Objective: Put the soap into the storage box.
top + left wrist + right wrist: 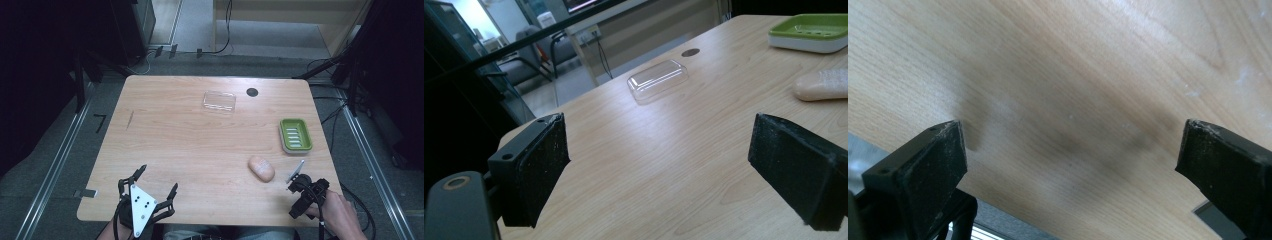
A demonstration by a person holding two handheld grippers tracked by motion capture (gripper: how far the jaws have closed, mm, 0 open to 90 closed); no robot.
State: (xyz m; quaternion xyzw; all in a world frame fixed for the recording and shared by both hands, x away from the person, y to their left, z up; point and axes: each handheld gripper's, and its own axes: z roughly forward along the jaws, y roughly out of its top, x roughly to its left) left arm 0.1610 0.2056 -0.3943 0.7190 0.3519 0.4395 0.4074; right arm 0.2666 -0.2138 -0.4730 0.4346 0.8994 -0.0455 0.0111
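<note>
From the high view we see the soap bar [261, 168] lying flat on the wooden table [200, 150], at about four o'clock from the table's middle. The right gripper [296, 183] sits just beside it, toward five o'clock of the bar, held in a hand [340, 212]; the left gripper [156, 187] hovers near the table's front edge at seven o'clock, well apart from the bar. The green soap dish [295, 135] stands at roughly one o'clock of the bar, and a clear plastic lid [219, 101] rests near the far edge at twelve.

In the left gripper view our jaws stand wide apart with nothing between them. The lid [658, 80] lies ahead at twelve o'clock, the bar [821, 84] at two, the dish [811, 32] beyond it.

In the right gripper view the jaws are likewise spread wide over bare wood [1058, 90], gripping nothing.

We judge the bar to be light, stiff and smooth, likely slippery at its rounded ends. We would take it across its short width at the middle, where the long sides run nearly parallel, with a firm, even squeeze.
</note>
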